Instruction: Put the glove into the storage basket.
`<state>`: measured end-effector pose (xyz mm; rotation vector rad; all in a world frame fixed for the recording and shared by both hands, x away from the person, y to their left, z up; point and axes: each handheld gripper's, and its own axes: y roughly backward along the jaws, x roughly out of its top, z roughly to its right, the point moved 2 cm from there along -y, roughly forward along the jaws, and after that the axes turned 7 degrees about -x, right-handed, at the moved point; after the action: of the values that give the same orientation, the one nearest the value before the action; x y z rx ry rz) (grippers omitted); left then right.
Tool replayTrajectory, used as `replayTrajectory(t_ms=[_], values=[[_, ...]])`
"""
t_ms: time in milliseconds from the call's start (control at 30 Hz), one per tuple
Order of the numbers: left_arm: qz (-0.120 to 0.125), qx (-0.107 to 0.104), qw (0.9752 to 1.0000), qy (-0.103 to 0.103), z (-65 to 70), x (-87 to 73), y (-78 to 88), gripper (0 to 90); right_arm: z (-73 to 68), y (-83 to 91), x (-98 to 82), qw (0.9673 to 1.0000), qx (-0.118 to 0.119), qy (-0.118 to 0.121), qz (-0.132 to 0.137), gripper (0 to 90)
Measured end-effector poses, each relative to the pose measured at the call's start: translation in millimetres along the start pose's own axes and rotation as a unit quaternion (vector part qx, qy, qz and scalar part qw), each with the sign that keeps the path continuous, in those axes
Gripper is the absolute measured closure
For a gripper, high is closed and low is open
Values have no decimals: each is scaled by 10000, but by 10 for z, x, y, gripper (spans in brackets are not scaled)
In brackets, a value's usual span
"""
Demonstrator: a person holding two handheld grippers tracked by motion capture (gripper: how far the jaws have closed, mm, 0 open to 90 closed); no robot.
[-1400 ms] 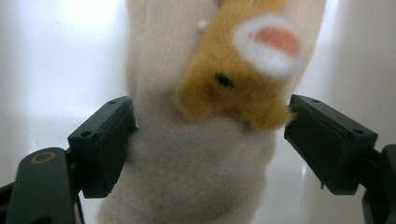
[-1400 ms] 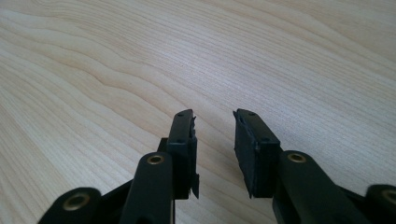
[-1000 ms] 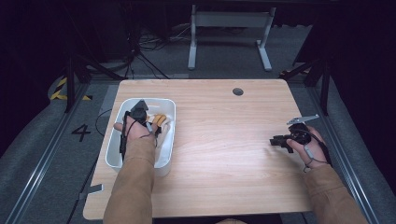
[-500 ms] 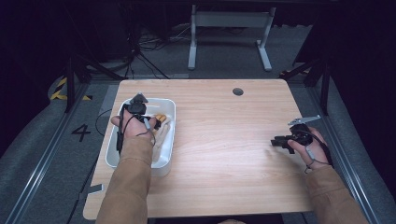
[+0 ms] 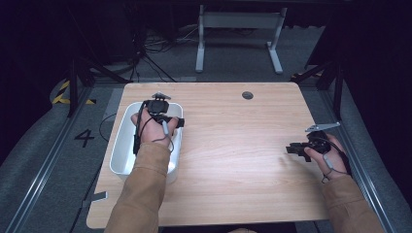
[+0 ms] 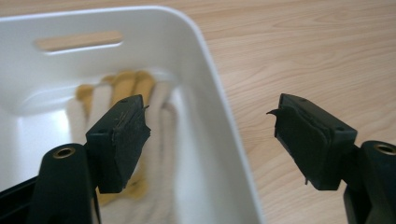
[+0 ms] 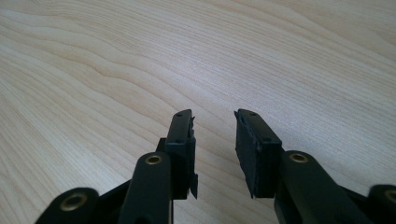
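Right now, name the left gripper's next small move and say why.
Probably lift clear of the white bin: the left gripper, whose jaws have just been closing a little, stands open and empty, and the glove lies loose inside the bin.

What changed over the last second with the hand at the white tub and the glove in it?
The left gripper has lifted and drawn toward the far end of the white tub. Its jaws have just been closing a little, still wide apart, with nothing between them. The glove lies in the tub. The right gripper stayed put over the table, its jaws empty.
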<state>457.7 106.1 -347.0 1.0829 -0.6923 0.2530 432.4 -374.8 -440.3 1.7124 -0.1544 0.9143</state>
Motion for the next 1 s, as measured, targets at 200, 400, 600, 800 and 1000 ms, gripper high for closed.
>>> replayTrajectory(t_ms=[200,400,600,800,1000], values=[[83,-431,9984,-369,226,-59,-33,262,1,16,8,10000,10,24,28,677],[160,-832,9933,-792,438,-182,-211,287,-18,20,24,9999,66,81,-10,713],[105,-1135,9860,-1218,664,-296,-329,287,-18,88,40,9995,54,310,-53,768],[7,-1389,9772,-1608,776,-443,-410,283,-37,107,45,9985,141,532,6,819],[139,-1737,9703,-1676,796,-518,-461,283,-71,185,59,9976,180,601,278,878]])
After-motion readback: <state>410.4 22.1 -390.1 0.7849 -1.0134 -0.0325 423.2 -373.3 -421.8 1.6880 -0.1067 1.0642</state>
